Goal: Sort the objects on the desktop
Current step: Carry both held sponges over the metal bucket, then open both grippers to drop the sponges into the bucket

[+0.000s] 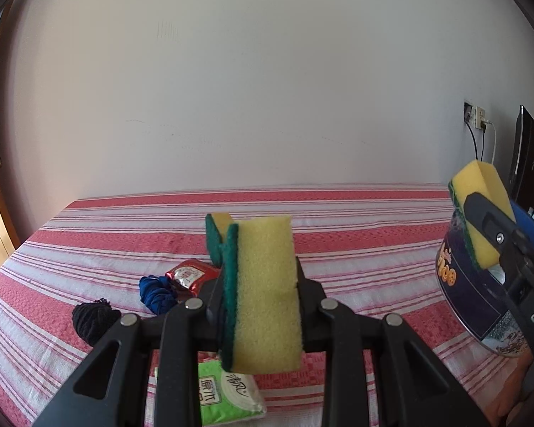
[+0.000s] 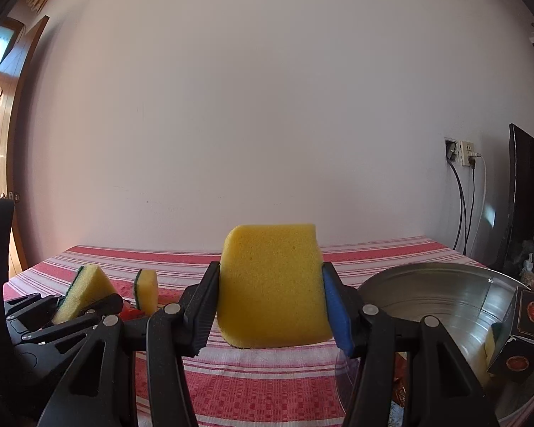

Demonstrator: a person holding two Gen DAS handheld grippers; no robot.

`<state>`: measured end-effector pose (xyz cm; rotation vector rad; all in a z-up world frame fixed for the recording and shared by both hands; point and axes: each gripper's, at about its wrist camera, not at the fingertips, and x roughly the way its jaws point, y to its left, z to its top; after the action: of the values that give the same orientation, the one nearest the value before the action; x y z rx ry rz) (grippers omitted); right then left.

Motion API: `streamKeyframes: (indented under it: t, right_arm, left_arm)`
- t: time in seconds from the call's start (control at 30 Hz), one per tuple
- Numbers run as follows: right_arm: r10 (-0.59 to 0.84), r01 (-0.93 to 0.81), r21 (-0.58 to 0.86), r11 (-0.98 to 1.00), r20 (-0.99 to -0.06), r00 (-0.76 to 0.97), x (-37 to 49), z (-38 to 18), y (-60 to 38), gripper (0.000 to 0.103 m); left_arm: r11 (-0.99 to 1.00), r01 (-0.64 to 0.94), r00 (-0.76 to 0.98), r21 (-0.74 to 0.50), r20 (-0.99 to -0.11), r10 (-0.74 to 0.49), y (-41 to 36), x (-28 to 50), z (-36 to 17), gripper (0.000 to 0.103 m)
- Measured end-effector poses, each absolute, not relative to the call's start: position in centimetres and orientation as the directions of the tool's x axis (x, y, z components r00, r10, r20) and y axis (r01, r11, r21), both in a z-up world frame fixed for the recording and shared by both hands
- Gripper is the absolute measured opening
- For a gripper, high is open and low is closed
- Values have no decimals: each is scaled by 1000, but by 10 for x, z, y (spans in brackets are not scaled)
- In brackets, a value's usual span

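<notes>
Left wrist view: sponge [image 1: 263,295] between left gripper [image 1: 263,306] pads.

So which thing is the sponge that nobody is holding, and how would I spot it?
Start at the red-and-white striped cloth covering the bed. Near its middle, beyond the shiny red foil packet, a small yellow sponge with a dark green scouring side stands on edge. Unlike the other two sponges, no black gripper clamps it.
</notes>
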<state>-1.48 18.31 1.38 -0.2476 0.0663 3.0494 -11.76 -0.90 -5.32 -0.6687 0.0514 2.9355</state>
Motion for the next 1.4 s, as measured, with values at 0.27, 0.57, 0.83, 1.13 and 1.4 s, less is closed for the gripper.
streamKeyframes:
  t: [0.27,0.57,0.83,1.13,1.4]
  right_arm:
    - [178,-190,60,-980,-167,-970,-3,21,218,57]
    - [285,-296,53,-954,-155,-946,20,21,256,57]
    - [414,-428,74,-901,-155,-897,40,26,305,57]
    - [488,-517,105,-849,-218,-845,35,42,376,58]
    - [361,-476,157,-865,-464,-809,-14,25,411,58]
  left_arm:
    - [-980,-200,-880,19,-443,171,23,-111,-48,27]
    - [-959,-278,-879,48,-415,234,64,-100,-32,27]
    - [-900,-431,-835,61,-406,372,122,-88,-19,27]
    - [-812,-571,-759,118,-453,468,205,-82,-21,30]
    - [-775,-610,-713,165,-541,446,260,-91,-41,30]
